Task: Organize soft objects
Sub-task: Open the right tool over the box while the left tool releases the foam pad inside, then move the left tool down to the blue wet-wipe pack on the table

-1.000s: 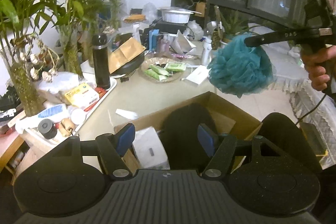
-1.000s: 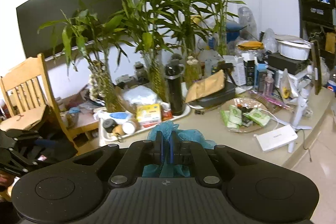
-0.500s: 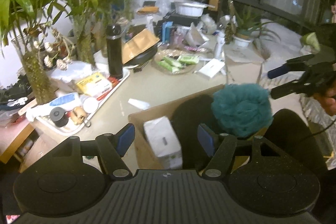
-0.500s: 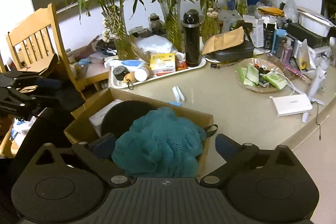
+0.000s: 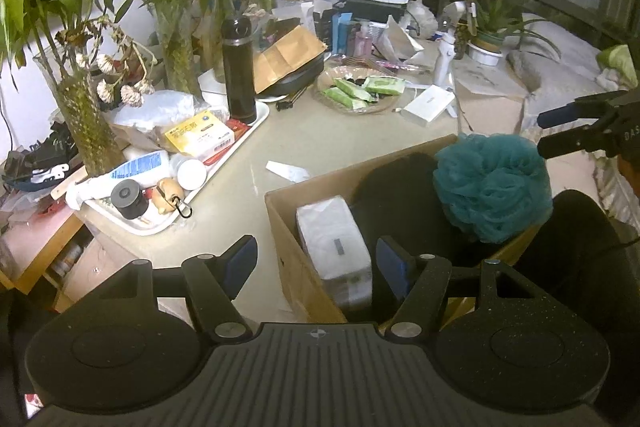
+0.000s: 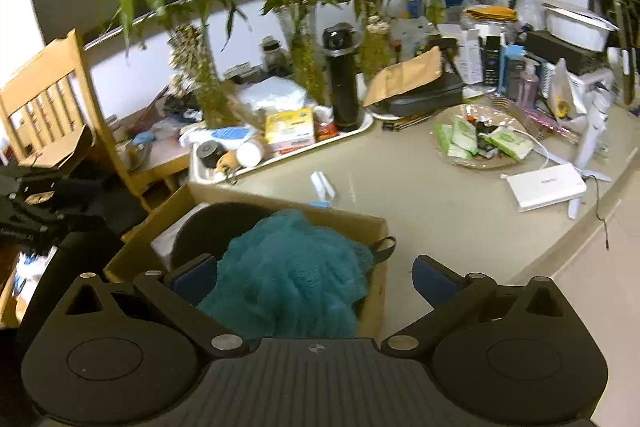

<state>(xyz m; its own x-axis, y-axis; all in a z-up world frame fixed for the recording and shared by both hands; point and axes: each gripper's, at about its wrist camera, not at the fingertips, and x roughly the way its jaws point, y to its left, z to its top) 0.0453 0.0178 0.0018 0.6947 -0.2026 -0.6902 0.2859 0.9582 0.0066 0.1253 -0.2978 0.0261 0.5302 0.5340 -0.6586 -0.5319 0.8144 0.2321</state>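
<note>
Teal nylon-mesh bath pouf (image 6: 292, 267), ruffled and rounded: rests in the open brown corrugated cardboard box (image 6: 378, 227) at its near corner, bulging above the rim. It lies between the fingers of the right gripper (image 6: 314, 277), which have just been opening and now stand wide apart; the blue pad of the left-hand finger (image 6: 196, 277) is just beside the mesh, the right-hand one well clear of it.

Cardboard box, contents ahead of the left gripper (image 5: 316, 261): one white plastic-wrapped rectangular tissue pack (image 5: 334, 247), soft-edged, directly between its fingers' line; one matt black rounded cushion-like object (image 5: 396, 187) beyond its right-hand finger, the pouf (image 5: 490, 187) past that. Left gripper fingers stand apart, nothing between the blue pads.

Beige smooth table (image 5: 320, 143), beyond both pairs of fingers: white oblong plastic tray (image 5: 256, 125) carrying a tall black cylindrical flask (image 5: 239, 69); shallow round dish of green wipe packets (image 5: 360, 91); flat white rectangular box (image 6: 546, 189).
</note>
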